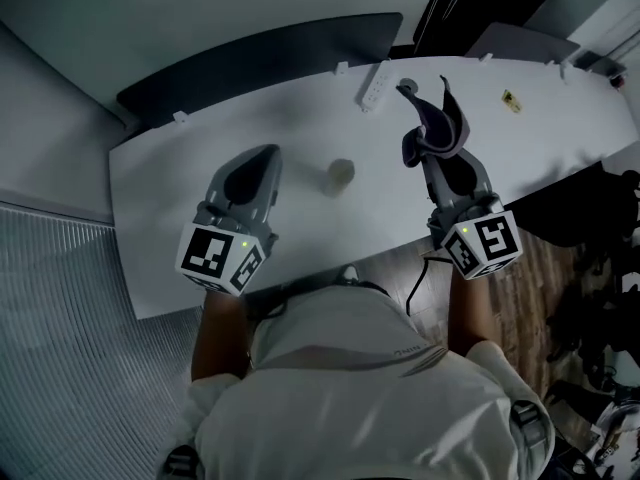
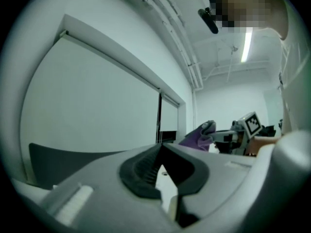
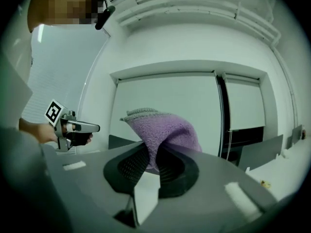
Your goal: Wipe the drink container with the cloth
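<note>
My right fingers clamp the purple cloth. My left fingers are closed on nothing. The cup stands on the tabletop between them, untouched.

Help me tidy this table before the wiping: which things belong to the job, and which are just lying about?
For the job: purple cloth, clamped in right gripper; drink container on the table; left gripper, shut, empty.
Lying about: power strip; small yellow item.
</note>
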Motion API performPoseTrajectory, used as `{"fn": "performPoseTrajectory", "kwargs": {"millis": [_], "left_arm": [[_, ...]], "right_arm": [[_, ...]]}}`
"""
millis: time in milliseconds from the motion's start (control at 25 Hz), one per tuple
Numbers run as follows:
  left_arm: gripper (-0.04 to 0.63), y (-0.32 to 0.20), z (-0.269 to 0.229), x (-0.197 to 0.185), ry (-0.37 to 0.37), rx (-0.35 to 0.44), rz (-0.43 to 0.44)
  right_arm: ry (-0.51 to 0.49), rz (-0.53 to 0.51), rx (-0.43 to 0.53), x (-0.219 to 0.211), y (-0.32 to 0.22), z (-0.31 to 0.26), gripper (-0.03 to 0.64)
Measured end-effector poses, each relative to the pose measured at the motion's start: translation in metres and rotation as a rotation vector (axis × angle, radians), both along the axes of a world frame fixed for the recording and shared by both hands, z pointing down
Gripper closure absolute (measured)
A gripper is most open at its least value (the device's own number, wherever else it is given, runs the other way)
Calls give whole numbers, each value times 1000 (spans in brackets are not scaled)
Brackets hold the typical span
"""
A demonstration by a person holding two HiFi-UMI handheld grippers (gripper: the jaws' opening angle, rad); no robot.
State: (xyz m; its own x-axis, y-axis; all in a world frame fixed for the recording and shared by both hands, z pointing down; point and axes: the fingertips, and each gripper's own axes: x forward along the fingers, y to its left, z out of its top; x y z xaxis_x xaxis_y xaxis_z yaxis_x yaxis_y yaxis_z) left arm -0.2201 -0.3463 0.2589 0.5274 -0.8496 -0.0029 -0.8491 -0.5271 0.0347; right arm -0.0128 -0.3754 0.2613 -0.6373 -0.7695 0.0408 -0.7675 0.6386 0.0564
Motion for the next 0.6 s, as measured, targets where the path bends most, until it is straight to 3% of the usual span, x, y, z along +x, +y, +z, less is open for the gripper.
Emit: {"fn": "performPoseTrajectory", "kwargs": {"millis": [600], "left_arm": [[591,13,-27,-1,-14,42,27]], "right_arm": [[-12,63,66,2,25,-29,571]]}}
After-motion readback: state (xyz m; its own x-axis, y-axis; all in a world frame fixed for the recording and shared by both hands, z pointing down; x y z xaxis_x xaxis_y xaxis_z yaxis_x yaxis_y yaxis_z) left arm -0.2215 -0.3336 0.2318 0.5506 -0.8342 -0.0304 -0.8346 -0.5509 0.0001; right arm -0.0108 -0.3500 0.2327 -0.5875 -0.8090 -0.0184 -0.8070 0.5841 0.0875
